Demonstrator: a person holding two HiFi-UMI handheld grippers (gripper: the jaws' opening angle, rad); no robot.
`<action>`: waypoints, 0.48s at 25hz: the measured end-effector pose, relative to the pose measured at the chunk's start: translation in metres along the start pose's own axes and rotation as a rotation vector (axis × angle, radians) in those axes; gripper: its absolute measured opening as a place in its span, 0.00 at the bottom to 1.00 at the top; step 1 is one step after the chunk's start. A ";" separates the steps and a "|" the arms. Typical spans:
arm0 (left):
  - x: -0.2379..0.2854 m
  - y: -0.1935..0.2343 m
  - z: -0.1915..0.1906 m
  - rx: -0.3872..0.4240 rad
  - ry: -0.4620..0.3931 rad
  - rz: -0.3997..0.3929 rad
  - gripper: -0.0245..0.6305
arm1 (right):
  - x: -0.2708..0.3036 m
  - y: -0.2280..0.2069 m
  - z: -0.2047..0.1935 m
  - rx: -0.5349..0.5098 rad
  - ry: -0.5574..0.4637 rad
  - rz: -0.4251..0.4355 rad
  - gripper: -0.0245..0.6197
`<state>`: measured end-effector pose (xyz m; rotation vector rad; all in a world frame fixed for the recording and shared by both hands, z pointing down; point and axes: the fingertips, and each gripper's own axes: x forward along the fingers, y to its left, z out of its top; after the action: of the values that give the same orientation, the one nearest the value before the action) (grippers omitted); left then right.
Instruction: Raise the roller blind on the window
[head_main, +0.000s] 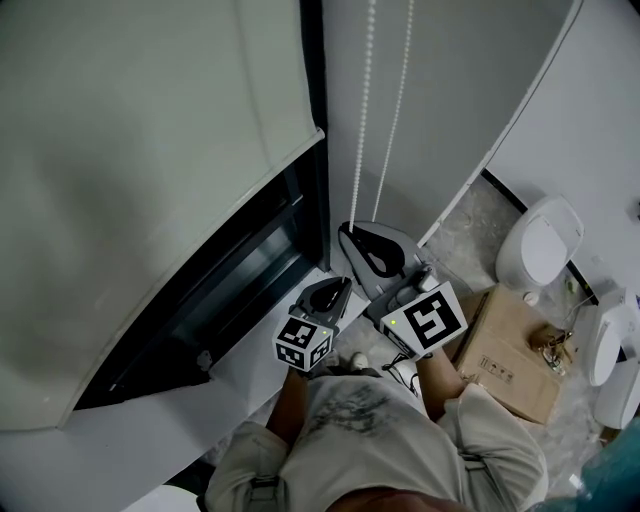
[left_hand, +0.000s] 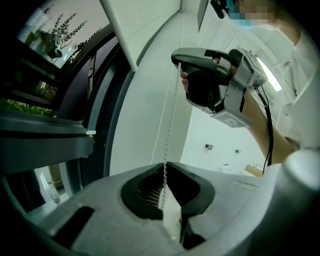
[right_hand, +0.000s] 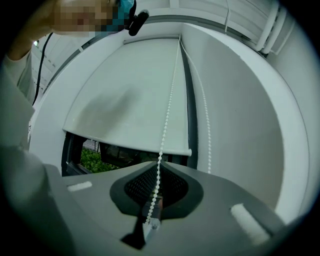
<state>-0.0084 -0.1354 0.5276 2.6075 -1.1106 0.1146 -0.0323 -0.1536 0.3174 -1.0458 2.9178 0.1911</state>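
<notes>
The off-white roller blind (head_main: 150, 130) covers most of the window; its bottom bar (head_main: 215, 215) hangs above a dark gap of glass. Two strands of white bead chain (head_main: 362, 110) drop beside it along the wall. My right gripper (head_main: 352, 232) is shut on the nearer strand, which runs up from its jaws (right_hand: 165, 120). My left gripper (head_main: 344, 284) sits just below and is shut on the same chain (left_hand: 170, 120). In the left gripper view the right gripper (left_hand: 212, 85) shows higher up on that strand. The second strand (right_hand: 203, 110) hangs free to the right.
A white window sill (head_main: 270, 375) runs below the dark frame (head_main: 240, 270). To the right on the floor are a cardboard box (head_main: 510, 355) and a white toilet (head_main: 540, 240). Green plants (right_hand: 92, 159) show outside through the gap.
</notes>
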 end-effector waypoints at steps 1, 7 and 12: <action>0.001 0.000 -0.004 -0.002 0.003 -0.001 0.07 | 0.000 0.000 -0.004 0.002 0.005 -0.003 0.07; 0.006 0.004 -0.029 -0.011 0.048 0.002 0.07 | 0.001 0.004 -0.021 -0.032 0.013 -0.013 0.07; 0.006 0.010 -0.055 -0.030 0.088 0.016 0.07 | 0.000 0.008 -0.048 -0.032 0.063 -0.015 0.07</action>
<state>-0.0086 -0.1288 0.5836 2.5415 -1.0938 0.2127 -0.0370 -0.1533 0.3663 -1.0985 2.9711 0.2095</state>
